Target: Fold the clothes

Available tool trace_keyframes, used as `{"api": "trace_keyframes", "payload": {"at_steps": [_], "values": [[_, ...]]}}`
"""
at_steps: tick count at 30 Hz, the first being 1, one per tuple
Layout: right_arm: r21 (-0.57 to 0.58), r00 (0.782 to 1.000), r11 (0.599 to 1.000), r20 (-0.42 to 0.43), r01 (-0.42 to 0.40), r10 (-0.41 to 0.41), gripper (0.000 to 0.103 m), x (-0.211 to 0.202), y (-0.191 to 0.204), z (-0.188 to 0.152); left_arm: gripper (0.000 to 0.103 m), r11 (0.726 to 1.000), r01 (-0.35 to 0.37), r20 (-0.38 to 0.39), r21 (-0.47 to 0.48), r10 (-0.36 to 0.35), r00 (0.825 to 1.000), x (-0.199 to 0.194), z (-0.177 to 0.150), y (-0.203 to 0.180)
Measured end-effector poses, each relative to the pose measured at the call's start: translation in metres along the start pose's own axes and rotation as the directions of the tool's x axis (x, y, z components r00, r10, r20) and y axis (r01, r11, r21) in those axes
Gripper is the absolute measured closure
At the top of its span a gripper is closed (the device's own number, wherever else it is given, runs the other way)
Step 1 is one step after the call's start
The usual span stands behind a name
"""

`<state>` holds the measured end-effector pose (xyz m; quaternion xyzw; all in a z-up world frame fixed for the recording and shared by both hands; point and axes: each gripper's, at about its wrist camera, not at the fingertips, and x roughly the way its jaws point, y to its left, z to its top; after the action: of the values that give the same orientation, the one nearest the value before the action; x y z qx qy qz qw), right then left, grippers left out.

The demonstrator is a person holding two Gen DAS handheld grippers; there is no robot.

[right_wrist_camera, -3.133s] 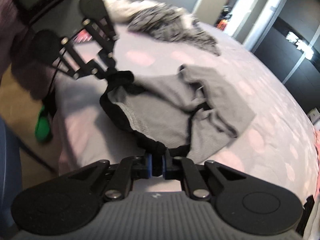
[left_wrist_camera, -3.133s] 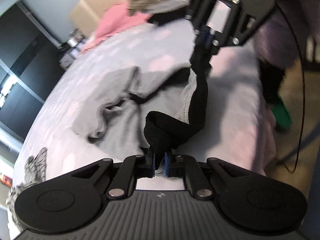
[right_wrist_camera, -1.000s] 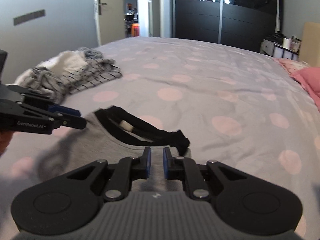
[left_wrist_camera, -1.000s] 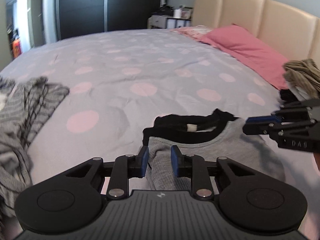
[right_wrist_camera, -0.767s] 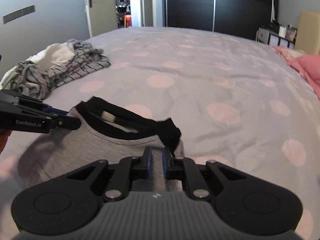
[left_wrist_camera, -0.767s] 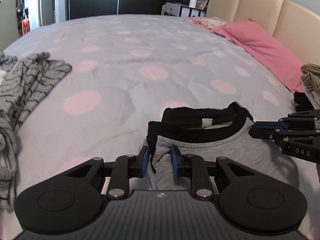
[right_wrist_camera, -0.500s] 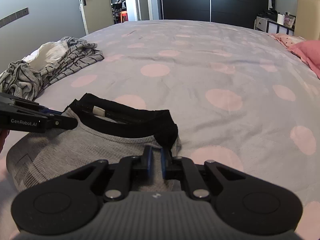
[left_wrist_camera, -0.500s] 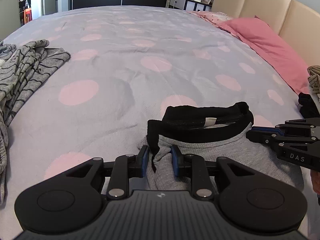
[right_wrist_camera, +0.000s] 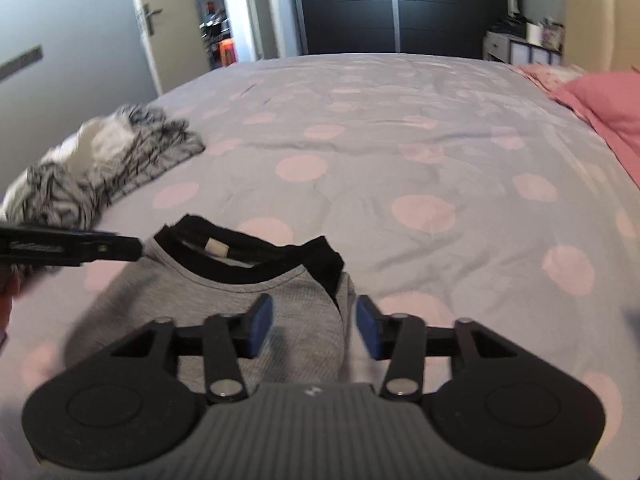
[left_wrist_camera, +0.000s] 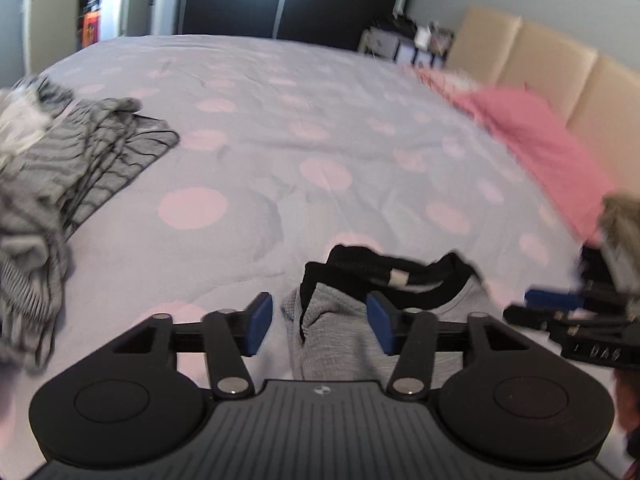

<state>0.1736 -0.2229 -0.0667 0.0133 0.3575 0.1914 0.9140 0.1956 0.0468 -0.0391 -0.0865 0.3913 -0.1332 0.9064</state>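
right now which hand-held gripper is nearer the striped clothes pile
Left. The left hand-held gripper sits at the grey shirt's shoulder on the side of the striped clothes pile; the right hand-held gripper is at the opposite shoulder, farther from it. Both jaws are opening.

- The far stretch of the dotted bedspread (right_wrist_camera: 400,128) lies bare from the grey shirt (right_wrist_camera: 248,300) out to the dark wardrobe (right_wrist_camera: 392,12): broad room to pass.
- At near left, a heap of striped clothes (right_wrist_camera: 104,164) blocks that edge.
- At right, the pink pillow (left_wrist_camera: 536,140) and the headboard (left_wrist_camera: 560,68) behind it close off that side.
- Near right, a second pile of clothes (left_wrist_camera: 624,240) stands just beyond the right gripper (left_wrist_camera: 552,312).
- The left gripper (left_wrist_camera: 320,324), jaws opening, has a shirt fold standing between its pads.
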Motion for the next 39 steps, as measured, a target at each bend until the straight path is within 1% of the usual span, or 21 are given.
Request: {"api": "trace_keyframes", "payload": {"at_steps": [1,4,6,10,14,21,23,24,25,27,29,31,35,39], "values": [[0.037,1.0,0.999,-0.003,-0.011,0.011,0.045,-0.003,-0.004,-0.002,0.052,1.0,0.009,0.008,-0.024,-0.009,1.0,-0.005,-0.001,0.002],[0.146,0.999,0.988,-0.029,-0.041,0.046,0.045,-0.004,-0.014,-0.011,0.052,0.997,0.015,-0.009,-0.079,-0.016,1.0,-0.005,-0.012,0.009],[0.179,0.997,0.983,-0.05,-0.049,0.058,0.045,0.001,-0.018,-0.018,0.052,0.993,0.015,-0.021,-0.113,-0.018,1.0,-0.001,-0.021,0.014],[0.248,0.992,0.967,-0.083,-0.067,0.09,0.045,0.013,-0.024,-0.029,0.052,0.985,0.042,-0.054,-0.17,-0.051,0.997,0.013,-0.035,0.02],[0.287,0.987,0.953,-0.097,-0.097,0.129,0.045,0.026,-0.028,-0.033,0.052,0.976,0.061,-0.064,-0.21,-0.076,0.995,0.026,-0.046,0.027],[0.317,0.977,0.936,-0.093,-0.155,0.194,0.045,0.048,-0.033,-0.037,0.055,0.953,0.15,-0.022,-0.264,-0.162,0.987,0.04,-0.054,0.041],[0.314,0.974,0.935,-0.095,-0.167,0.206,0.047,0.054,-0.032,-0.035,0.06,0.952,0.162,-0.016,-0.261,-0.171,0.985,0.043,-0.055,0.041],[0.312,0.972,0.934,-0.098,-0.172,0.212,0.05,0.057,-0.032,-0.034,0.061,0.951,0.167,-0.013,-0.261,-0.176,0.984,0.044,-0.055,0.04],[0.312,0.971,0.933,-0.099,-0.178,0.218,0.056,0.059,-0.031,-0.032,0.064,0.949,0.171,-0.01,-0.264,-0.18,0.984,0.045,-0.055,0.04],[0.318,0.968,0.929,-0.094,-0.19,0.231,0.063,0.062,-0.03,-0.032,0.068,0.946,0.179,-0.007,-0.268,-0.188,0.982,0.046,-0.055,0.04],[0.316,0.969,0.929,-0.086,-0.195,0.232,0.066,0.063,-0.029,-0.033,0.073,0.944,0.185,-0.004,-0.273,-0.193,0.981,0.046,-0.055,0.039],[0.31,0.97,0.931,-0.082,-0.193,0.228,0.071,0.062,-0.026,-0.033,0.076,0.948,0.183,0.005,-0.261,-0.189,0.982,0.043,-0.056,0.036],[0.294,0.974,0.938,-0.071,-0.186,0.215,0.075,0.056,-0.021,-0.031,0.081,0.96,0.167,0.023,-0.225,-0.166,0.986,0.036,-0.057,0.027],[0.303,0.975,0.933,-0.044,-0.195,0.219,0.077,0.043,-0.021,-0.028,0.083,0.964,0.164,0.039,-0.208,-0.159,0.986,0.024,-0.055,0.021]]}}
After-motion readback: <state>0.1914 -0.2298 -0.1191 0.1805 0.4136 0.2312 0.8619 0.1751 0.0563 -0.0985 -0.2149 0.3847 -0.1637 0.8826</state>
